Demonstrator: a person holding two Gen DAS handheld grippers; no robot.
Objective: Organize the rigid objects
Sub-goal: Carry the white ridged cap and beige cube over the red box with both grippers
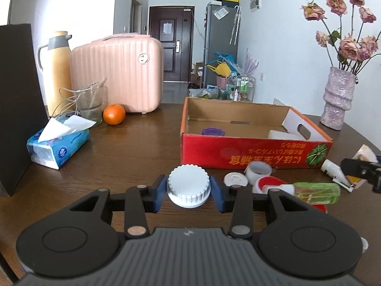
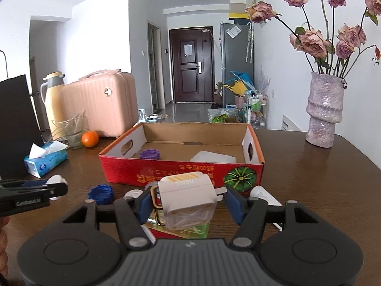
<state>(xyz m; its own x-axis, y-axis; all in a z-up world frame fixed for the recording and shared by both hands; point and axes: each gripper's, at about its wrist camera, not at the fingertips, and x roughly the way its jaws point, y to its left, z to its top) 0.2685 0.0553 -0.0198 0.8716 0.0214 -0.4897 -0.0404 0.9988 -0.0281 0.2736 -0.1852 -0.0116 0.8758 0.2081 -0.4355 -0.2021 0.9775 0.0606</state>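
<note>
the shallow red cardboard box (image 2: 181,174) on the dark wooden table (image 1: 133,152) already holds a ribbed purple plastic cap (image 2: 149,154) and a flat translucent white plastic piece (image 2: 213,157), so the sorting looks begun but far from done. the left gripper (image 1: 188,190) is pinching a ribbed white plastic cap (image 1: 188,186) between its blue pads, held just short of the box's near wall. the right gripper (image 2: 190,205) is clamped on a boxy white plug adapter with yellow markings (image 2: 188,200), also in front of the box. both still need dropping in. left on the table near the box: a blue plastic cap (image 2: 101,194), a white lid (image 1: 235,180), a white ring-shaped cap (image 1: 258,170), a green clear bottle (image 1: 316,191) and a small white tube (image 1: 333,170).
</note>
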